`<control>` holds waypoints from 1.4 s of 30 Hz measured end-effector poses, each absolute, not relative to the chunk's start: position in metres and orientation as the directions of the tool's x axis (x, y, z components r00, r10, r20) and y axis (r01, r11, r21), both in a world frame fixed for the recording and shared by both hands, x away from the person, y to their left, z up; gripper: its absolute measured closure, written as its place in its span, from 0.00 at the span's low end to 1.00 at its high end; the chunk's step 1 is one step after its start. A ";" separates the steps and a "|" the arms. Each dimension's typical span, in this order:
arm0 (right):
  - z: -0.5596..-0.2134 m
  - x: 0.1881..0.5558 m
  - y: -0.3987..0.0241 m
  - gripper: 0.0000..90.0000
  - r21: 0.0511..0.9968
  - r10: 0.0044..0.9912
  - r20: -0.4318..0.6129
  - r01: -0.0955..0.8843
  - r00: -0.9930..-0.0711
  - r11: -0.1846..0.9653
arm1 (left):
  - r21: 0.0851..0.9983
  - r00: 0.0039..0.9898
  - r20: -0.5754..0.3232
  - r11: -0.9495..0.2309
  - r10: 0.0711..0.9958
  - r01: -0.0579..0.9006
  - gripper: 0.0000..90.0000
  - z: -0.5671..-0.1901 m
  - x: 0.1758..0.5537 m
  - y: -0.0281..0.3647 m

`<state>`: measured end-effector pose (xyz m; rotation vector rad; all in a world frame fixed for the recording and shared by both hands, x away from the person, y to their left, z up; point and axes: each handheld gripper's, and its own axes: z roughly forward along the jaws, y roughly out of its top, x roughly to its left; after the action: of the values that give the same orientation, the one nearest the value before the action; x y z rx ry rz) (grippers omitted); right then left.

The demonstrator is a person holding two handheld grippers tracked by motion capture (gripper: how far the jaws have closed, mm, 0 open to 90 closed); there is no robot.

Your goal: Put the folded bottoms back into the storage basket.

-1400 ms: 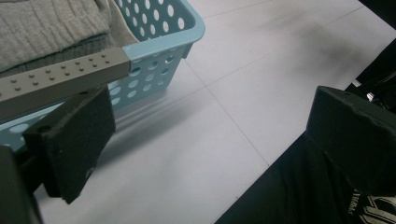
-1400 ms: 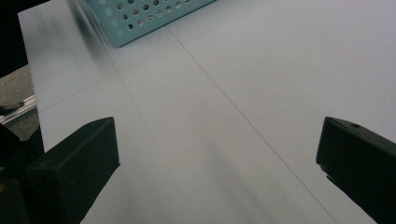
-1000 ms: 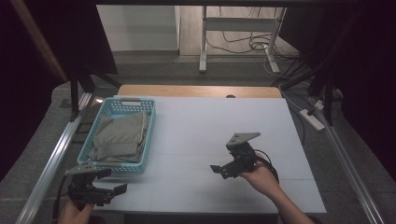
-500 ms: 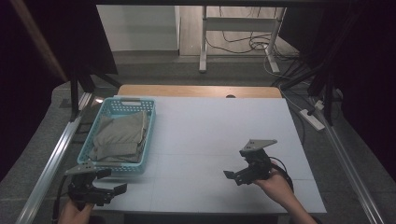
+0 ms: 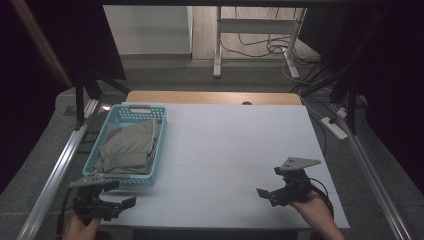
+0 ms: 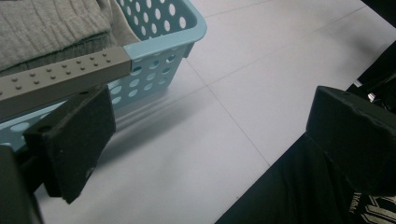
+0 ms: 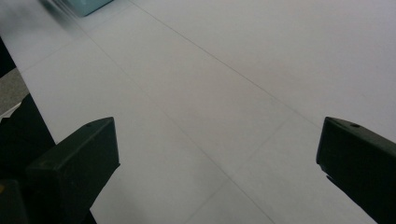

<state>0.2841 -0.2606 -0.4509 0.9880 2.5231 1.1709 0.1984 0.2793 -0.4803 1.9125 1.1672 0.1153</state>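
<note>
Worktop (image 5: 235, 150): white, bare ahead of both claws.
Left claw (image 5: 122, 204): jaws apart, empty.
Basket (image 5: 127, 145): blue, just beyond left claw, holding folded grey cloth (image 5: 127, 147).
Right claw (image 5: 265, 192): jaws wide, empty.
Left gripper view: knit cloth, basket holes.

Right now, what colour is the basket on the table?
Light blue basket, with holes in its walls; clearest in the left gripper view.

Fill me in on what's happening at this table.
A person sits at a white table with a gripper in each hand. Both are open and hold nothing. The left gripper hovers at the near left corner, just in front of a light blue basket with folded grey cloth inside. The right gripper hangs over bare tabletop near the right edge.
</note>
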 end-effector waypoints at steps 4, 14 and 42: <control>-0.452 0.277 -0.275 0.00 0.739 0.666 0.107 0.507 -0.738 0.443 | 0.710 0.556 -0.336 -0.183 0.760 0.680 0.03 -0.480 0.198 0.279; -0.454 0.265 -0.299 0.00 0.740 0.712 0.112 0.537 -0.693 0.406 | 0.710 0.555 -0.335 -0.183 0.761 0.680 0.03 -0.480 0.198 0.279; -0.448 0.226 -0.340 0.00 0.721 0.799 0.100 0.596 -0.593 0.353 | 0.715 0.553 -0.325 -0.184 0.767 0.675 0.03 -0.480 0.197 0.279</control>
<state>0.2257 -0.3402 -0.4484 1.2453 2.3489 1.0781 0.1968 0.2793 -0.4797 1.9122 1.1698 0.1325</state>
